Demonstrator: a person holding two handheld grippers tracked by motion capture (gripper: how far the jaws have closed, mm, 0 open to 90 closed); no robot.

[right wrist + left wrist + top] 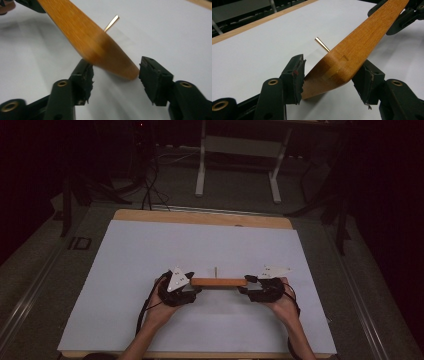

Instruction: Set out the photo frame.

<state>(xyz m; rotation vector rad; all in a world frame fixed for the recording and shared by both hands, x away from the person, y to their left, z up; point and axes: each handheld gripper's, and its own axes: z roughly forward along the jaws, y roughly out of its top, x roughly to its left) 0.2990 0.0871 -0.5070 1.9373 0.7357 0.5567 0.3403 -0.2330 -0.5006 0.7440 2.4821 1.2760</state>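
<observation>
The left gripper (328,80) is clamping the wooden hanger (218,282); the right gripper (115,75), at three o'clock, is standing released. It should be closing squarely, hanger level.

Level wooden hanger (218,282), brass peg upward, above table

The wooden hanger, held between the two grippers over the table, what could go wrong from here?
The right gripper stands open, its pads apart from the wooden hanger, so the left gripper alone clamps it at one tip; the free end could sag or swing down. The metal rod sticking out of the hanger might then catch the white table cover.
</observation>
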